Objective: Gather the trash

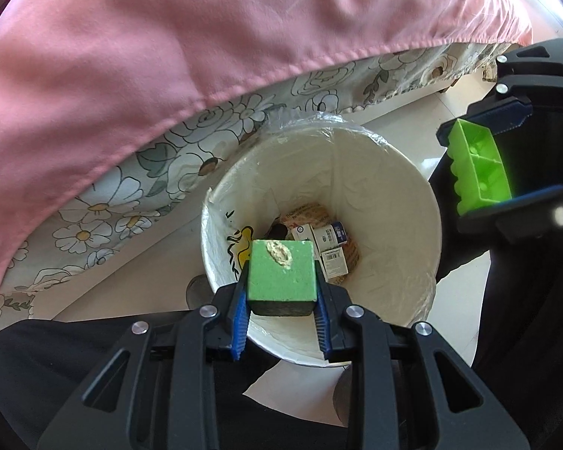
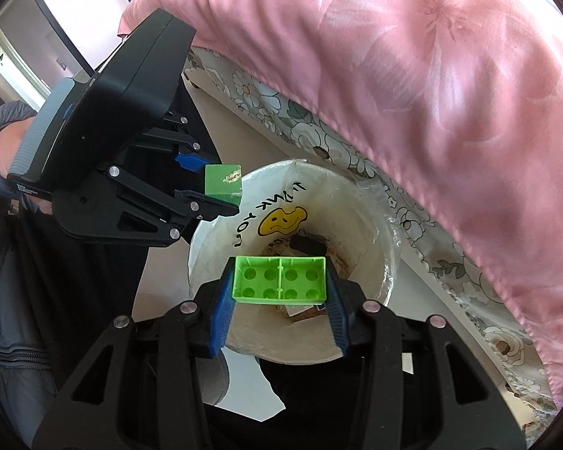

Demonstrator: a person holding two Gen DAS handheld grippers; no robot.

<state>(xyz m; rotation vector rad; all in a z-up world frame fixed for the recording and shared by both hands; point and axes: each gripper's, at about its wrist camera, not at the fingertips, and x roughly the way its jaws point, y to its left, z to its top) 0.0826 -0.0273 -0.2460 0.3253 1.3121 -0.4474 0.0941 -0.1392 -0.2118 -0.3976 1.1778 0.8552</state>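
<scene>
A white trash bin, lined with a plastic bag printed with a yellow smiley, stands on the floor beside the bed. Small boxes and wrappers lie at its bottom. My left gripper is shut on a green cube with a beige smear on top, held over the bin's near rim. My right gripper is shut on a bright green hollow toy brick, its open underside facing the camera, also above the bin's opening.
A pink bedspread hangs over a flower-patterned sheet close behind the bin. Pale tiled floor lies around it. A person's hand and grey sleeve hold the left gripper.
</scene>
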